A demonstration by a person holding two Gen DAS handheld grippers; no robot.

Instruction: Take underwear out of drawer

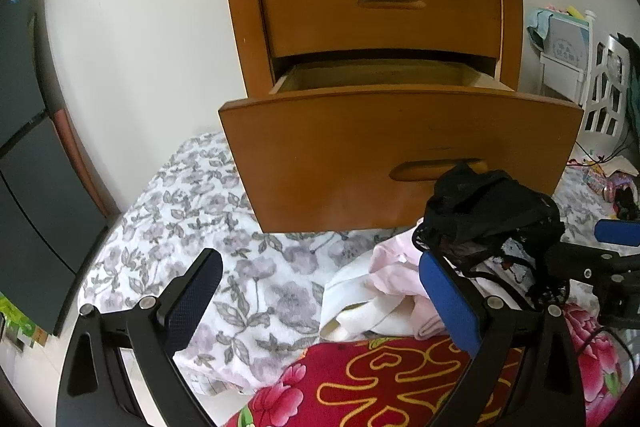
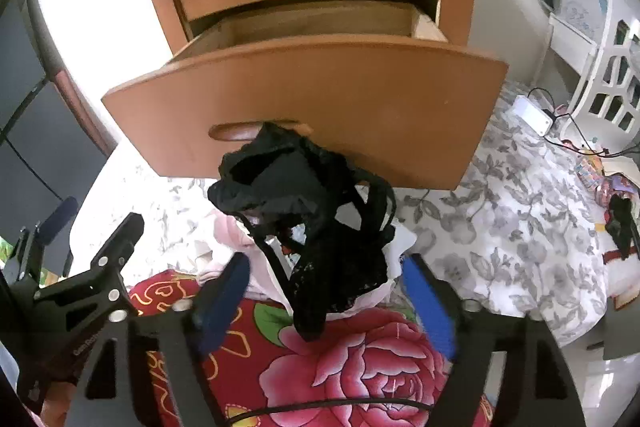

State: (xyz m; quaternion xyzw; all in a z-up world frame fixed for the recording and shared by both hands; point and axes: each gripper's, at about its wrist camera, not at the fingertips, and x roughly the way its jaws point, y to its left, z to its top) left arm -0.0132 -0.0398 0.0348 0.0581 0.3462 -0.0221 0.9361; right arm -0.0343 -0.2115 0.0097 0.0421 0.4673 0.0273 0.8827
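The black lace underwear lies bunched on a pile of pale pink and white clothes, in front of the pulled-out lower drawer of a wooden nightstand. My right gripper is open, its blue pads wide apart on either side of the underwear's lower end and not touching it. My left gripper is open too, over the bedding to the left of the underwear, with nothing between its fingers. What shows of the inside of the drawer looks bare.
The nightstand stands on a bed with a grey floral sheet and a red rose blanket. A white lattice basket and cables lie at the right. A dark cabinet stands at the left. The top drawer is closed.
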